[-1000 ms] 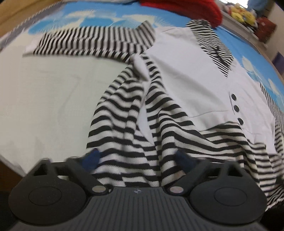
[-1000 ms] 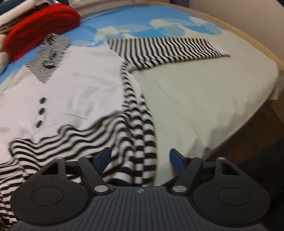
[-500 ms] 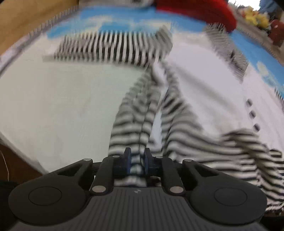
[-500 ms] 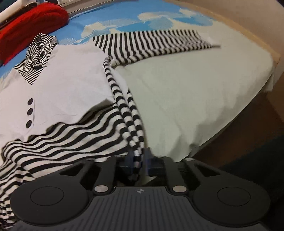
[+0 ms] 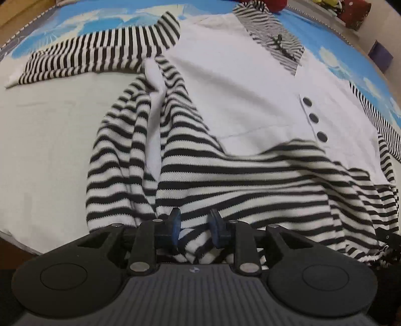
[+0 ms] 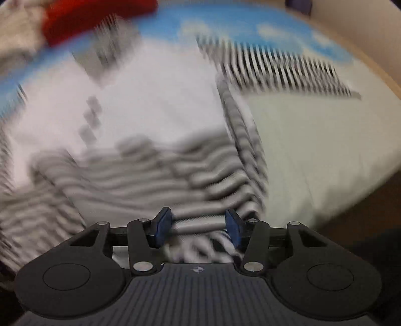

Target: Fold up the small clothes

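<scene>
A small black-and-white striped top with a white front panel [image 5: 238, 82] and three black buttons [image 5: 313, 117] lies spread on the bed, its striped hem bunched toward me. My left gripper [image 5: 194, 224] is open, with the striped hem lying loose between its blue pads. My right gripper [image 6: 198, 227] is open over the other corner of the hem [image 6: 200, 220]; this view is blurred by motion. One striped sleeve [image 5: 95, 57] stretches out to the left in the left wrist view, and the other sleeve [image 6: 283, 67] stretches right in the right wrist view.
The bed has a pale sheet [image 5: 45, 140] and a blue cloud-print cover [image 5: 82, 17] at the back. A red garment [image 6: 95, 17] lies beyond the collar. The bed's edge drops off at the right [image 6: 363, 200].
Both grippers were shut on the striped hem half a second ago; both have now opened and the hem has dropped. The right gripper is moving fast.
</scene>
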`<action>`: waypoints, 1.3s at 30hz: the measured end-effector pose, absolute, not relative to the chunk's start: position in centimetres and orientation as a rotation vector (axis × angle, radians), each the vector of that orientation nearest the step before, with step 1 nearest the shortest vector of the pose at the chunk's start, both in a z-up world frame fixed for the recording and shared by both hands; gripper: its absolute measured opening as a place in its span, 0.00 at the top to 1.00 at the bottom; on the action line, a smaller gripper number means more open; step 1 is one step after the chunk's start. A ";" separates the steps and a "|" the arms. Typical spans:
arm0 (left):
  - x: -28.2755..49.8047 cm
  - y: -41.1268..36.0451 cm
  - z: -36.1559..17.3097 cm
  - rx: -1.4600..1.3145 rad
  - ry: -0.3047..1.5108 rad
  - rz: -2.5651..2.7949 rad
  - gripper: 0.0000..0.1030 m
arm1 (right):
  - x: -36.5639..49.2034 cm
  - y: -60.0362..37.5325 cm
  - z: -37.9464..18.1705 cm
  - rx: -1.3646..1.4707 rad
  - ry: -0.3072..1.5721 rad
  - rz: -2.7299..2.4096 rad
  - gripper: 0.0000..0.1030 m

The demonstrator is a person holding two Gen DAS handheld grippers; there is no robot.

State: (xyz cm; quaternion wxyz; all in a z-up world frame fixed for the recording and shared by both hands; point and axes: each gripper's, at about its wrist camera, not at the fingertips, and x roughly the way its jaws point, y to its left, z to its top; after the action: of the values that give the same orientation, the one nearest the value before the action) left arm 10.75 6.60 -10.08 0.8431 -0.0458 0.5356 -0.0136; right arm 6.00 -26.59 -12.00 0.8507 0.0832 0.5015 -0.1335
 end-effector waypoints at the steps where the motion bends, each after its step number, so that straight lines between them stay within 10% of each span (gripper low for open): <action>1: 10.7 6.4 -9.3 -0.086 1.098 -0.037 0.73 | 6.0 -26.7 -12.0 0.183 1.051 -0.286 0.53; 9: 11.1 6.0 -9.9 -0.047 1.123 -0.020 0.64 | 6.9 -26.2 -11.7 0.159 1.037 -0.301 0.49; 23: 10.6 4.6 0.6 -0.023 0.631 -0.003 0.54 | 10.7 -26.9 2.3 0.074 0.499 -0.025 0.44; 39: 23.4 8.1 8.1 0.133 0.388 0.078 0.47 | 14.7 -27.9 -0.4 0.069 0.483 -0.031 0.43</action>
State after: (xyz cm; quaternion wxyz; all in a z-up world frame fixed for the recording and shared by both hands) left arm 23.41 8.12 8.11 0.9783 0.0658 0.1925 0.0387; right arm 14.72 -27.90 -0.39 0.9703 0.0342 0.2390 -0.0151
